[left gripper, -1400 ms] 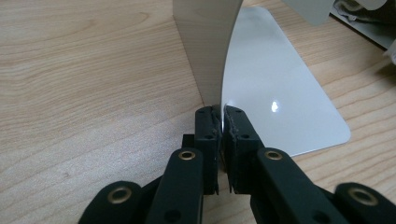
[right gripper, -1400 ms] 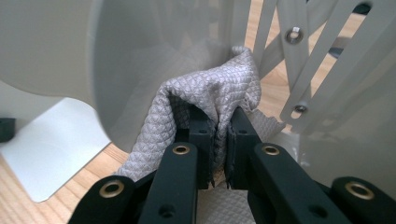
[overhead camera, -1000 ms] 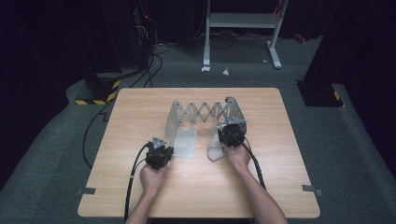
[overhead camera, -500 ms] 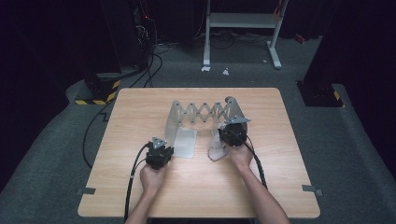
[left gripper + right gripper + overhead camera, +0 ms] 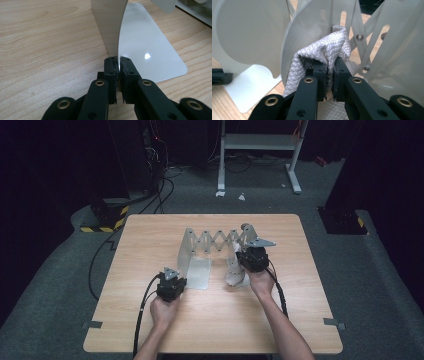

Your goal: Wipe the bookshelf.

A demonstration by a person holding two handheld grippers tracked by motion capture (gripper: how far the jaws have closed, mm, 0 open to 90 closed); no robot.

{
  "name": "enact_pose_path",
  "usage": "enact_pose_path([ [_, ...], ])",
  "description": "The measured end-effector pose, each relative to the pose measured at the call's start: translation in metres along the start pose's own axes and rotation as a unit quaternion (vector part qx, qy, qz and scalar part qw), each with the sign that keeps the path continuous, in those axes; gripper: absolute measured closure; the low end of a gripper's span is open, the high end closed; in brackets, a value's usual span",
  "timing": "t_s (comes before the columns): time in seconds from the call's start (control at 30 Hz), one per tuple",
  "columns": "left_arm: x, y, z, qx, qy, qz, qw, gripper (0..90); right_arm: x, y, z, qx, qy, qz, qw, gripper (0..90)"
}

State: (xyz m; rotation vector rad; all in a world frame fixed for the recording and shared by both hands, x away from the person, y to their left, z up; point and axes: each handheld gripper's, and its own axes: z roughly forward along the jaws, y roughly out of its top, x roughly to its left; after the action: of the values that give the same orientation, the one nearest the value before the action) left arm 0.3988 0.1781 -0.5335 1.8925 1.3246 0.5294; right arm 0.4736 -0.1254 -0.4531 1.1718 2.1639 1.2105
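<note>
A pale metal folding rack (image 5: pixel 216 240) with scissor links stands mid-table. My left gripper (image 5: pixel 176 279) is at its left end, shut on the edge of the upright end plate (image 5: pixel 109 27), whose flat foot (image 5: pixel 147 47) lies on the wood. My right gripper (image 5: pixel 248 261) is at the rack's right end, shut on a fold of grey textured cloth (image 5: pixel 322 51). The cloth (image 5: pixel 235 276) hangs down to the table beside the right end plate (image 5: pixel 249 32). In the right gripper view the scissor links (image 5: pixel 372 40) stand just behind the cloth.
The wooden table (image 5: pixel 150 240) has bare room to the left, right and front of the rack. Black cables (image 5: pixel 142 305) trail from both grippers toward the near edge. Beyond the table stand a white frame (image 5: pixel 260 142) and floor cables.
My right gripper has lifted a little with the cloth in it, drawing the cloth up beside the rack. The left gripper and the rack's left end have stayed put.
</note>
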Motion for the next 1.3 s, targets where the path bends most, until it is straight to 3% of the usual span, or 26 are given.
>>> enact_pose_path([
  [0.5,-0.001,0.000,0.000,0.001,-0.002,0.006,1.0000,84.1,-0.001,0.026,-0.012,-0.034,-0.029,0.005,0.9990,83.7],
  [0.73,-0.003,0.000,0.000,0.001,0.004,0.017,0.9998,84.0,-0.001,0.038,-0.014,-0.039,-0.038,0.000,0.9985,83.6],
  [0.9,-0.003,0.000,0.000,0.001,0.004,0.018,0.9998,84.0,-0.005,0.045,-0.011,-0.031,-0.029,0.005,0.9991,83.1],
  [1.3,-0.002,0.000,0.000,0.001,-0.001,0.014,0.9999,84.0,-0.009,0.027,0.010,-0.001,-0.026,0.008,0.9996,83.3],
])
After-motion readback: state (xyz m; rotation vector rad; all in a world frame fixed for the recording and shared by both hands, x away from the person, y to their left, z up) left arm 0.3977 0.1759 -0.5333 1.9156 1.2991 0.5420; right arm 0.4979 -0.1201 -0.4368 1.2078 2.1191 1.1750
